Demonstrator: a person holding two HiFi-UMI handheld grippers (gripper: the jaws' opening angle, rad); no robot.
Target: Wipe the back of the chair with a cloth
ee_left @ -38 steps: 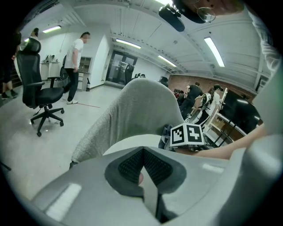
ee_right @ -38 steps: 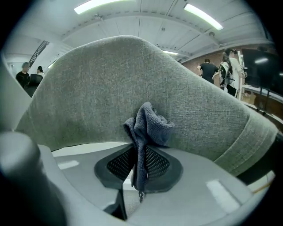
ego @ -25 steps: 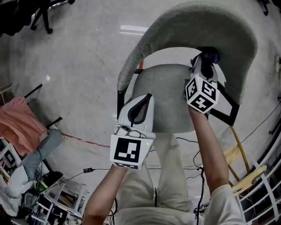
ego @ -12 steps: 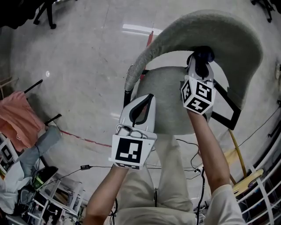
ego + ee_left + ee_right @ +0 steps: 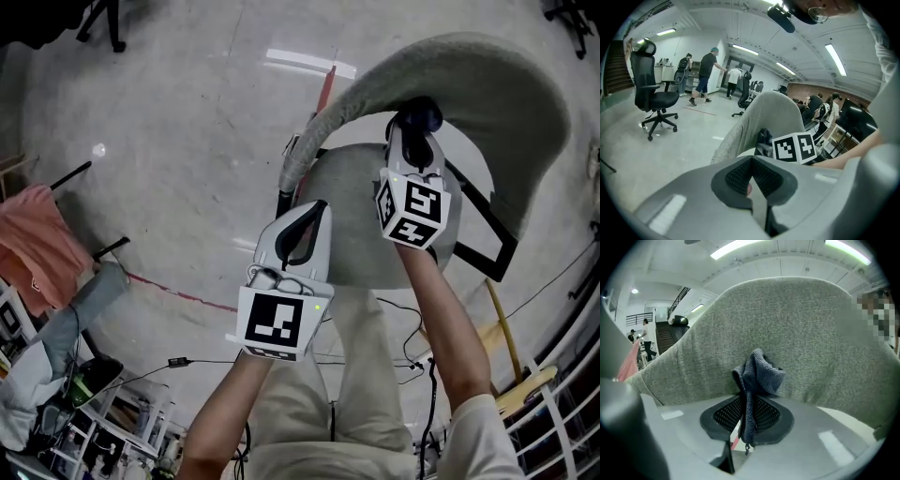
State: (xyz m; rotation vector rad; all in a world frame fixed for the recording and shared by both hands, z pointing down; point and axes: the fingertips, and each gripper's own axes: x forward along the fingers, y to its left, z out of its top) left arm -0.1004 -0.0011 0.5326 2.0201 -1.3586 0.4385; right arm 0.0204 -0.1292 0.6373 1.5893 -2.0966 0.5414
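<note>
The right gripper [image 5: 747,417] clamps the cloth [image 5: 759,373], seemingly touching the chair back [image 5: 801,319]; left gripper [image 5: 751,177] together, empty.

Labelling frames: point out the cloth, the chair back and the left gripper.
cloth [image 5: 759,373], right gripper view, bunched top.
chair back [image 5: 811,333], right gripper view, bare fabric.
left gripper [image 5: 751,161], left gripper view, where its fingers meet.

No text, label, brand or number can be read anywhere.

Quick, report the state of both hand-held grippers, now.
Left hand-held gripper: shut, nothing between its jaws.
Right hand-held gripper: shut on the dark blue cloth, up against the chair back.
</note>
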